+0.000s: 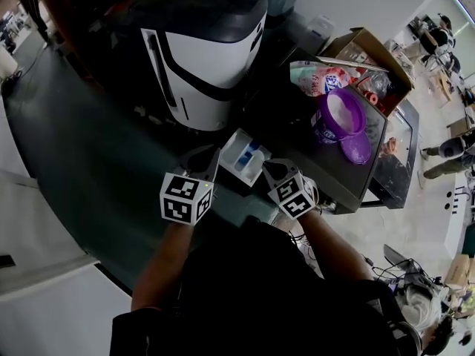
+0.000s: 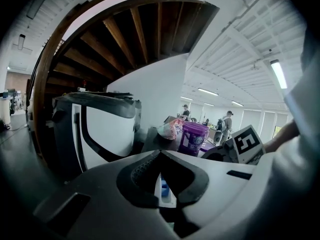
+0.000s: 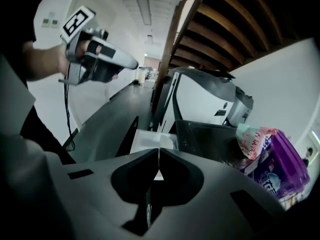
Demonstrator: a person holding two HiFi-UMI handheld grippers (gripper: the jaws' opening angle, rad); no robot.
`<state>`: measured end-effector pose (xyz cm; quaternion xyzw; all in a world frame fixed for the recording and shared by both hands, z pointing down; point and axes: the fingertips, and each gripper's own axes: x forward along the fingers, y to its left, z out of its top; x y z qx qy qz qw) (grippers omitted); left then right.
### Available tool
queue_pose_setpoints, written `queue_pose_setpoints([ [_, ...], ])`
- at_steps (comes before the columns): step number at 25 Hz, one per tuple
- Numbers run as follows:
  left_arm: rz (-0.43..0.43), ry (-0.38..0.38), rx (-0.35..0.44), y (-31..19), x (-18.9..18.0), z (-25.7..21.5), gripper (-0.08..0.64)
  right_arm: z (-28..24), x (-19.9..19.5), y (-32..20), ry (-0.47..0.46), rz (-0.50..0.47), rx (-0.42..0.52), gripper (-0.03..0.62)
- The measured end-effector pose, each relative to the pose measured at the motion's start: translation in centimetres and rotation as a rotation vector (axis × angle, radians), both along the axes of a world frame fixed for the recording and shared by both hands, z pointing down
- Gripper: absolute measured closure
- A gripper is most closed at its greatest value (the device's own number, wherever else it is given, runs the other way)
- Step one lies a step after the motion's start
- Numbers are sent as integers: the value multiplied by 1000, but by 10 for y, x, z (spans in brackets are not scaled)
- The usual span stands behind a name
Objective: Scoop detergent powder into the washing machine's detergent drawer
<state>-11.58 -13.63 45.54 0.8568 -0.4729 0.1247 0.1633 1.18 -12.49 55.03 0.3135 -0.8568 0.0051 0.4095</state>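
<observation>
The white detergent drawer (image 1: 244, 157) with a blue insert juts out low in front of the white and dark washing machine (image 1: 204, 58). My left gripper (image 1: 214, 156) is shut and empty, its tips at the drawer's left edge. My right gripper (image 1: 269, 170) is also shut and empty, just right of the drawer. An open purple tub (image 1: 342, 114) of white powder stands on the black table, its lid (image 1: 355, 149) beside it. Along the left gripper's (image 2: 161, 153) shut jaws the drawer (image 2: 165, 191) lies below and the tub (image 2: 193, 138) stands beyond. The right gripper (image 3: 159, 151) points over the drawer (image 3: 149, 139).
A pink and white detergent bag (image 1: 318, 76) lies behind the tub, beside an open cardboard box (image 1: 375, 56). The black table (image 1: 369, 170) ends at the right. A curved dark floor strip (image 1: 82, 162) runs on the left. People stand far off at the right.
</observation>
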Motion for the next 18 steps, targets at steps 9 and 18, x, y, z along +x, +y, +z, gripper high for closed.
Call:
queue_pose_setpoints([
  [9,-12,-5,77,-16,9,-44,554,-67,11,-10,-306,53,-41,572],
  [18,4,2,119,-27,33,-84,554,-128,35,-24,-585,53,-93,572],
])
